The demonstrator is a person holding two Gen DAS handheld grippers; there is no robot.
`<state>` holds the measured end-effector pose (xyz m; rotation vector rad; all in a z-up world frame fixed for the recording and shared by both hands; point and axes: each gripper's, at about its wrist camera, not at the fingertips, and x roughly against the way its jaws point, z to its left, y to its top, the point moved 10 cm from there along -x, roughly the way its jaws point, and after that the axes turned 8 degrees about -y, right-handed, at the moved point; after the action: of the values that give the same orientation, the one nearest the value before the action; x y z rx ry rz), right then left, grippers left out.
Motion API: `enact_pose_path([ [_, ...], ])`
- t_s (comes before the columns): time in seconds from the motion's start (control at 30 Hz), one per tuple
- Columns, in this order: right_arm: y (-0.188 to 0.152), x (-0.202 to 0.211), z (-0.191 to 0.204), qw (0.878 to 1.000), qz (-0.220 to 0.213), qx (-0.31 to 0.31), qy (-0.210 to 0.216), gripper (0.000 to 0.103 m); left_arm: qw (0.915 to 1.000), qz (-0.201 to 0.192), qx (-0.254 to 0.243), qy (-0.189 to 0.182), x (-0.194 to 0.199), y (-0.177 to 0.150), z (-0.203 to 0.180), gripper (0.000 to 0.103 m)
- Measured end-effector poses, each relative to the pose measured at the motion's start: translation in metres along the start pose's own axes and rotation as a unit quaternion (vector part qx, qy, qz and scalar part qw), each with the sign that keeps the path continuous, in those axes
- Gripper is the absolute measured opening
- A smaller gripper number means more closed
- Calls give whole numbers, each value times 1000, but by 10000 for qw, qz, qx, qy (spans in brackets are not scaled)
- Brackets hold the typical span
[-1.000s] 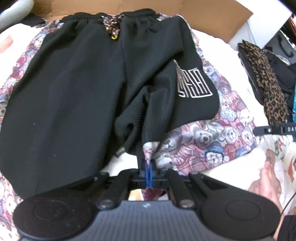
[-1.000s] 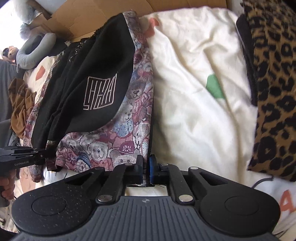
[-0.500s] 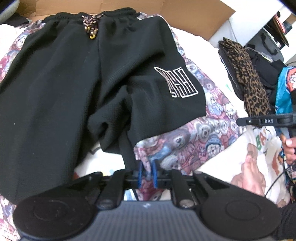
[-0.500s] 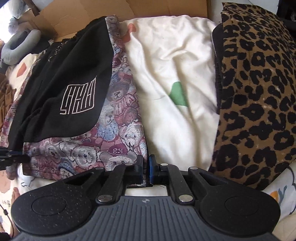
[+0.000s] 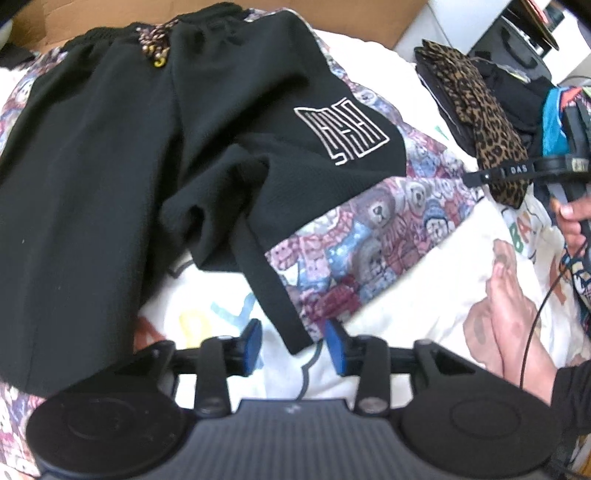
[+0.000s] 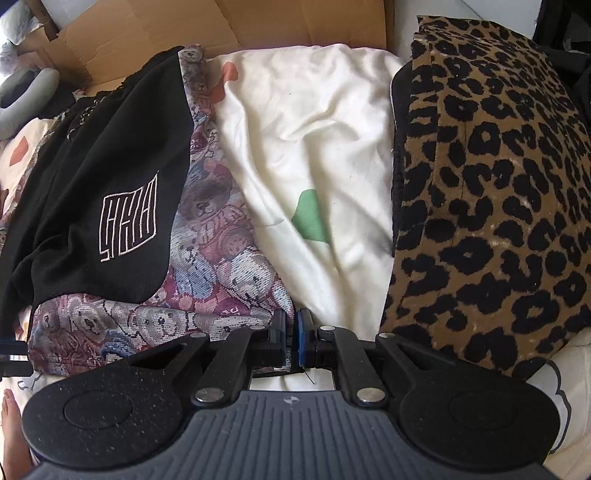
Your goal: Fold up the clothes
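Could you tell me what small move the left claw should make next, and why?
Probably lift the left claw clear. Its jaws have just been opening, and the shorts hem lies loose between the pads on the bed, while the right claw pinches the bear-print corner.

One black shorts, one teddy-bear print garment, one leopard-print garment — two grippers: left gripper, right gripper — one cardboard sheet.

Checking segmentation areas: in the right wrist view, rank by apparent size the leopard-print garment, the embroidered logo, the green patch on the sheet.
Largest to smallest as seen:
1. leopard-print garment, though it lies near the camera, which inflates it
2. embroidered logo on the black shorts
3. green patch on the white sheet, only somewhat smaller than the logo
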<state>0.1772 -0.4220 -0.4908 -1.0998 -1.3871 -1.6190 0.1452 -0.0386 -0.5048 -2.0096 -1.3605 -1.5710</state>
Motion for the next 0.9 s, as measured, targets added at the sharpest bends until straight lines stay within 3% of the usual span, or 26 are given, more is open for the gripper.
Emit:
enact_pose_path([
  [0.2,-2,-1,-1,9999,-8,103,-28,4,9990,-199,373,-133,-6,2,12,51],
  [0.3,0,1,-2,9999,-47,135,-51,4,9946,-312,925,-344,-11,0,22,34],
  [0.33,0,2,-2,9999,-54,135,-53,4,9935,-311,989,-473,-11,-1,21,14],
  [0.37,1,3,-2,9999,-53,135,-49,4,9930,-279,1004,-552,-10,-2,19,6],
  [0.63,6,27,-1,9998,-109,122,89,4,9914,-325,917,-873,30,1,-5,5],
  [0.77,13,48,1,9993,-228,272,125,4,9885,-335,799,-1238,55,5,-21,5],
  [0.83,17,53,-2,9992,-262,262,117,4,9875,-283,623,-1420,62,6,-30,10],
  [0.9,18,53,-6,9994,-259,218,62,4,9881,-235,534,-1425,62,5,-32,21],
])
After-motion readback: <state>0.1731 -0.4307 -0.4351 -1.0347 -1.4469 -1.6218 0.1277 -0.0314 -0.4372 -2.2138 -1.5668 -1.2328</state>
